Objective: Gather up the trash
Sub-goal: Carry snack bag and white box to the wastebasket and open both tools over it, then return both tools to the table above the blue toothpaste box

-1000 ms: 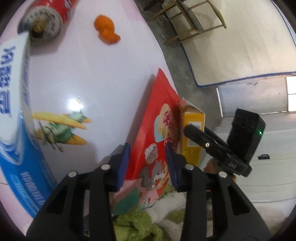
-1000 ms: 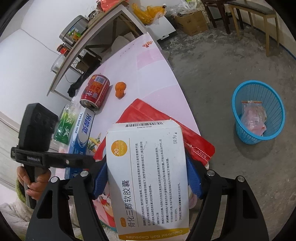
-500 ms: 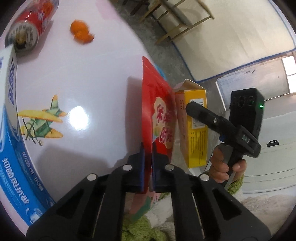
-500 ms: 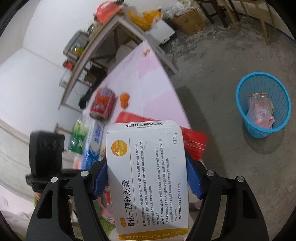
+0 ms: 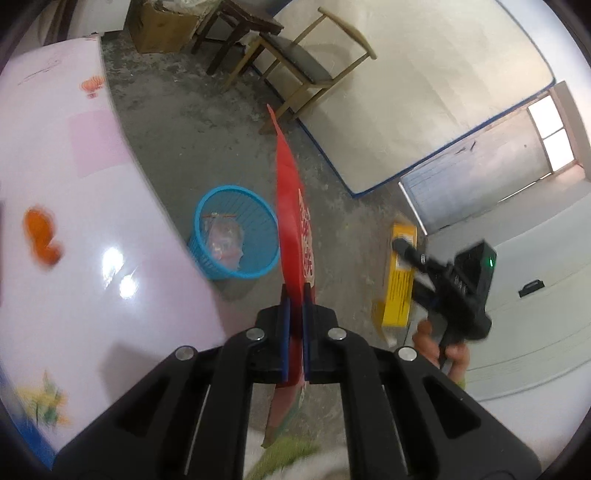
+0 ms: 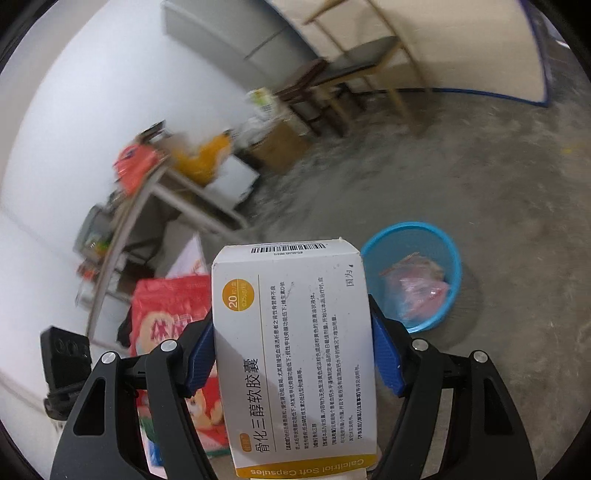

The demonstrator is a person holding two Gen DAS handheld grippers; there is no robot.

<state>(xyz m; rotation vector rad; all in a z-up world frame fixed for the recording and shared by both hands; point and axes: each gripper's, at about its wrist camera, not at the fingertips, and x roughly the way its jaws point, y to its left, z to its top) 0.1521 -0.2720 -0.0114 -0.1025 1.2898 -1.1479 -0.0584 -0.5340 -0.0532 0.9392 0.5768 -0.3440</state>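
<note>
My left gripper [image 5: 294, 314] is shut on a red snack bag [image 5: 291, 206], held edge-on in the air past the table's edge. The same red bag [image 6: 166, 317] shows to the left in the right wrist view. My right gripper [image 6: 291, 354] is shut on a white and yellow medicine box [image 6: 295, 347], with both blue pads pressing its sides. That box [image 5: 400, 280] appears in the left wrist view at the right, held by the right gripper [image 5: 406, 247] above the floor. A blue trash basket [image 5: 236, 236] [image 6: 413, 273] stands on the floor, holding a clear plastic bag.
The pink-white table [image 5: 74, 206] sits at the left with an orange peel [image 5: 40, 240] on it. A wooden chair [image 5: 306, 70], a cardboard box [image 5: 162, 26] and a pale mattress [image 5: 424, 74] stand beyond the basket. A cluttered side table [image 6: 159, 192] lines the white wall.
The left gripper closed on the red bag, lifted it off the table and swung right toward the basket. The right gripper carried the medicine box the same way, away from the table.
</note>
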